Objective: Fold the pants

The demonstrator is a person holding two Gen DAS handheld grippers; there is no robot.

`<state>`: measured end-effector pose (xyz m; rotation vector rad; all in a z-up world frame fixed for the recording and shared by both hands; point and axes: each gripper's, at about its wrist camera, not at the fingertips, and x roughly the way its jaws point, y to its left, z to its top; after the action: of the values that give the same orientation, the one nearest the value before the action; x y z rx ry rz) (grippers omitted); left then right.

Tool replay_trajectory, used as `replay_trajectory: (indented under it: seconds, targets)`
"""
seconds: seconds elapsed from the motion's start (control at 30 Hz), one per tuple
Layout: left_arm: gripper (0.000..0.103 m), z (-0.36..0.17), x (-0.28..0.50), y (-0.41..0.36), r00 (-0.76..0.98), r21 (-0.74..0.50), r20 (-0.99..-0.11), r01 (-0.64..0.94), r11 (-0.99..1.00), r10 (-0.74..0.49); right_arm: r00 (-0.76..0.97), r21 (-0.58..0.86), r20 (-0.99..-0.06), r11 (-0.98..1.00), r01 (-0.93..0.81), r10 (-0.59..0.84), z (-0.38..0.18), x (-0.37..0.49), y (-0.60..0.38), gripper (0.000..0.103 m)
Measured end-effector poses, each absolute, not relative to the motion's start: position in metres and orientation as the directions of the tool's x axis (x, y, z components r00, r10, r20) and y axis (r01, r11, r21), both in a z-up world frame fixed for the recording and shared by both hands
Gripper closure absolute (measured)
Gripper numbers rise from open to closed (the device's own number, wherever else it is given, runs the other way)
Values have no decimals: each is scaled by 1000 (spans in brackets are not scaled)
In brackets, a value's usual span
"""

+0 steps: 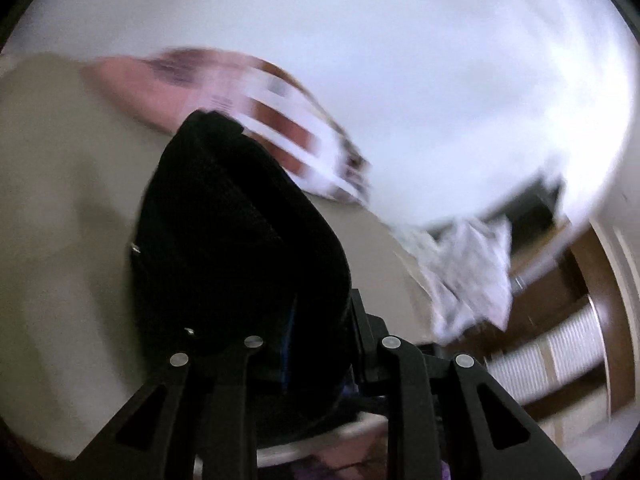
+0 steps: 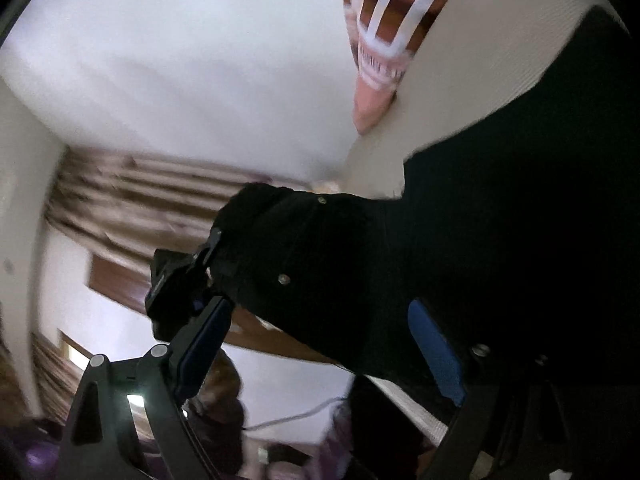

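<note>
The black pants [image 1: 240, 248] hang bunched in the left wrist view, lifted off the beige bed [image 1: 60, 200]. My left gripper [image 1: 316, 320] is shut on them, and the cloth hides most of its fingers. In the right wrist view the pants [image 2: 340, 248] stretch across from the right, with metal studs showing. My right gripper [image 2: 320, 304] stands wide, blue pads [image 2: 436, 360] on either side of the cloth without pressing it. A black clamp-like part with a blue patch [image 2: 176, 280], seemingly my left gripper, holds the pants' left end. Both views are blurred.
A pink, brown and white striped cushion [image 1: 280, 120] lies on the bed by the white wall [image 1: 400, 40]. A crumpled pale cloth [image 1: 468, 272] sits at the bed's edge. Striped curtains [image 2: 120, 200] hang to the left in the right wrist view.
</note>
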<state>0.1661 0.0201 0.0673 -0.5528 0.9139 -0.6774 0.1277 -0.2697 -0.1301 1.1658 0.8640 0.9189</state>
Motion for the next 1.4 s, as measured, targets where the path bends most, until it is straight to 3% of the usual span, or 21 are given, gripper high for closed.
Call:
replay_trajectory:
  seconds: [0.17,0.23,0.27,0.33,0.5,0.53,0.63,0.73,0.77,0.87,0.93,0.97,1.0,1.27,1.4]
  targets:
    - [79,30,184,-95,212,-766,-430,429,479,-878,477,997,70,-44,-67,876,-148,121,-326,9]
    - [77,13,188,-128,187,-699,-525,461,546,-830,516,997,77,-75,-25,853,-158,118,-344,0]
    - [77,5,190,-138,165,-683,-562,460,567,-811,535,998,36,-54,19,844,-167,114,-353,3]
    - [75,-4,193,-136,143,-715,-547,432,549,-825,546,992,103,-124,2,832,-172,109,-359,5]
    - [39,6,197,-85,253,-689,-572,367,625,-780,541,994,99,-114,-6,835,-168,113,-362,5]
    - [36,7,197,-70,287,-679,-580,346,647,-762,538,994,91,-106,-4,838,-167,113,-362,5]
    - [30,-6,193,-27,341,-668,-611,262,697,-714,504,1000,-5,-8,24,863,-157,118,-361,5]
    - [30,-26,183,8,362,-666,-639,181,724,-679,454,968,-237,248,37,859,-138,127,-352,3]
    - [30,-32,181,13,367,-654,-657,157,740,-658,418,928,-354,368,50,837,-132,134,-343,3]
    - [30,-51,173,29,365,-645,-684,103,757,-632,355,865,-482,499,49,801,-126,148,-322,3]
    - [30,-61,168,33,358,-627,-709,74,776,-607,340,835,-532,547,57,776,-127,155,-314,9]
    - [30,-66,166,35,351,-626,-715,64,778,-604,333,811,-564,584,47,756,-126,157,-309,34]
    - [30,-70,164,36,343,-622,-723,55,781,-600,336,761,-618,648,29,711,-124,159,-306,80]
    - [30,-67,155,22,316,-565,-761,107,818,-566,492,865,-441,502,10,751,-109,105,-352,80]
    - [29,-73,153,3,286,-521,-787,165,837,-546,525,868,-446,494,56,725,-121,70,-375,80]
